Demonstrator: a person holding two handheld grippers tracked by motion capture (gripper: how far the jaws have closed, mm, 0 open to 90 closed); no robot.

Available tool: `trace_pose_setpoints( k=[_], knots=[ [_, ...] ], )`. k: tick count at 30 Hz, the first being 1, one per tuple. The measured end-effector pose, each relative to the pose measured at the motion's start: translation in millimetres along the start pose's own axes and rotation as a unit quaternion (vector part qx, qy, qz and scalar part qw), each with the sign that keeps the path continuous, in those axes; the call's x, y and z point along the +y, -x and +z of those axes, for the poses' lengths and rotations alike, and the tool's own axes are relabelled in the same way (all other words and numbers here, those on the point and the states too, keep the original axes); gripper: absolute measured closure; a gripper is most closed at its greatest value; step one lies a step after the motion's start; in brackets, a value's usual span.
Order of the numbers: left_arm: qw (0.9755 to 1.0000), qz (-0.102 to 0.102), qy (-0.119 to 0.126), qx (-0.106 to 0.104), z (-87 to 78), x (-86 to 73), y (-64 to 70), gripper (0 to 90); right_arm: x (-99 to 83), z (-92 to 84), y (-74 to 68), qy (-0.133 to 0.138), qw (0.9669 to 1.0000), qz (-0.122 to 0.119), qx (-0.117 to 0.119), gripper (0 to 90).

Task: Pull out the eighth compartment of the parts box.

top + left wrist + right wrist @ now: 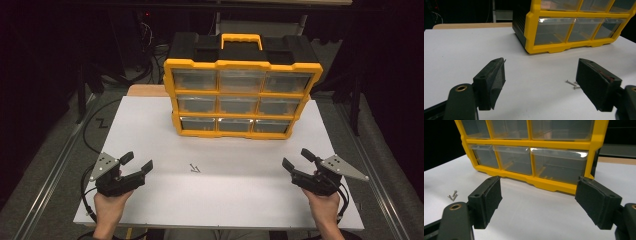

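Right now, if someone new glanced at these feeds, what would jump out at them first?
The yellow-and-black drawer organizer would catch the eye first: it stands upright at the far middle of the white table, with nine clear drawers in three rows facing the person. Next come the few small screws lying loose in front of it, near the table's middle. The left gripper and right gripper sit at the near corners, jaws open and holding nothing.

The high view looks forward and down at the yellow drawer cabinet [242,97] from well back. Both gripper views sit low near the table [150,125], facing the cabinet's front from either side, and share its bottom drawers and the screws [572,84] before it.
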State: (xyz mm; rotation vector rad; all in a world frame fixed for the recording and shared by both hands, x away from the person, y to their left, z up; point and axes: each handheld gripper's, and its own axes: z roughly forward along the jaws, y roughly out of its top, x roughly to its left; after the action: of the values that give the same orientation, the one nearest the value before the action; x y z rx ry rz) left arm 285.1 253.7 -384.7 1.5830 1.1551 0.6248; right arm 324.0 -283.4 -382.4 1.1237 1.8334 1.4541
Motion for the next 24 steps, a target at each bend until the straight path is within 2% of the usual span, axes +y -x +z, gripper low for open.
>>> trace_pose_setpoints(
  k=[8,10,13,16,17,24],
  knots=[
    [1.0,0.0,0.0,-0.003,0.4,-0.2,1.0,23.4,11.5,13.5,-12.6,-0.006,0.9998,-0.017,0.008,24.3],
    [1.0,0.0,0.0,-0.004,0.4,-0.2,1.1,23.4,13.0,19.7,-15.6,-0.015,0.9994,-0.028,0.011,24.7],
    [1.0,0.0,0.001,-0.004,-0.3,-0.2,1.2,23.4,15.9,31.3,-21.8,-0.026,0.999,-0.028,0.022,26.5],
    [1.0,-0.002,0.002,-0.006,-0.1,-0.1,1.6,23.2,17.9,35.9,-25.5,-0.033,0.9986,-0.034,0.026,27.0],
    [1.0,-0.001,0.001,-0.006,-0.1,0.0,1.8,23.1,20.2,40.6,-28.6,-0.037,0.9979,-0.046,0.029,27.6],
    [1.0,-0.003,0.001,-0.007,-0.5,-0.3,2.0,23.0,26.9,54.6,-38.5,-0.045,0.9971,-0.05,0.035,29.2]
  ],
)
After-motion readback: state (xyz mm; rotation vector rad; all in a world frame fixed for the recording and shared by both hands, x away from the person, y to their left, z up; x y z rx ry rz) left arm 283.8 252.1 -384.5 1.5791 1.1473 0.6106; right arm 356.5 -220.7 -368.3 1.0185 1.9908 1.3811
